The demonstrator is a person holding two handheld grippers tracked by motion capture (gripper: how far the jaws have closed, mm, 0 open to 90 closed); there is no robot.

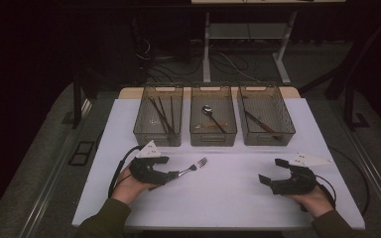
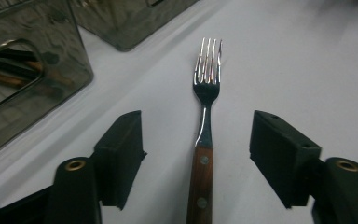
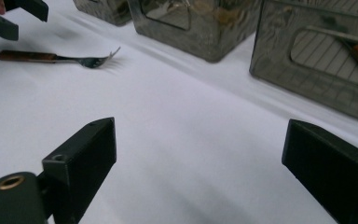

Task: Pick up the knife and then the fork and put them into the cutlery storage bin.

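The fork (image 2: 204, 140) lay flat on the white counter (image 1: 228, 198), in front of the left bin (image 1: 158, 115), tines pointing away from the left gripper (image 2: 196, 158). The wooden handle ran back between that gripper's jaws. The jaws stood apart on either side of the handle without touching it, so the fork was straddled, not gripped. This alignment along the handle judged as a set-up for a pinch on the wood, which offers a wider, less slippery surface than the metal neck.

The right gripper (image 3: 200, 168) hovered low over bare counter, well apart from the fork, jaws wide with nothing between them. It appeared to be standing clear so as not to obstruct the left hand.

Three wire-mesh bins stood side by side along the far edge of the counter, each apparently reserved for one type of utensil:

- Left bin: thin dark sticks, probably chopsticks; exact count not legible, at least three.
- Middle bin (image 1: 213, 116): one spoon (image 1: 212, 117).
- Right bin (image 1: 266, 115): one wood-handled utensil (image 1: 261, 122), probably a knife.

Count on the counter outside the bins: one fork. Grippers: two. No bin was seen to hold a fork, so which bin it belonged in could not be determined.
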